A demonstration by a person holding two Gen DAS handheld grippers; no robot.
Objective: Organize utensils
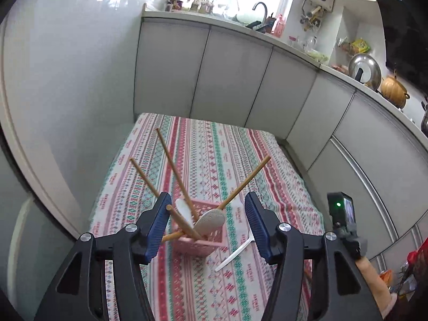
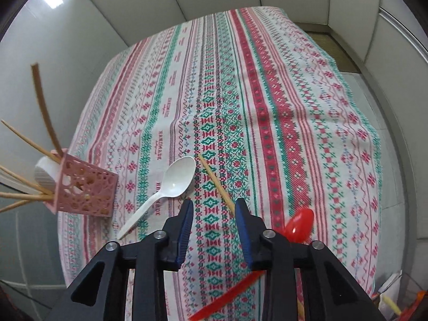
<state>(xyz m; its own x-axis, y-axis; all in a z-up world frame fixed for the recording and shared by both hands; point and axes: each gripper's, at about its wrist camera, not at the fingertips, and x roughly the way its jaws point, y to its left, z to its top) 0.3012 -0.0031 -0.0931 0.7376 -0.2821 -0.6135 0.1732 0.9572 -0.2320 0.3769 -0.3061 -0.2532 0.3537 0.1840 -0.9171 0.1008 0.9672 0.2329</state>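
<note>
A pink lattice utensil holder [image 1: 199,244] [image 2: 84,187] stands on the patterned tablecloth [image 1: 214,149] [image 2: 267,93] and holds several wooden chopsticks [image 1: 171,160] and a pale spoon [image 1: 210,220]. My left gripper [image 1: 207,224] is open and empty, hovering just above the holder. A white plastic spoon [image 2: 171,184] [image 1: 235,251] lies right of the holder. A single wooden chopstick [image 2: 216,184] and a red plastic spoon [image 2: 297,226] lie near my right gripper [image 2: 214,230], which is open and empty above the cloth, the chopstick's near end passing under its right finger.
White cabinet fronts [image 1: 227,75] run behind and right of the table, under a cluttered counter with a sink tap [image 1: 260,8], a pan lid [image 1: 365,71] and an orange pot [image 1: 394,91]. A wall panel [image 1: 53,80] borders the left.
</note>
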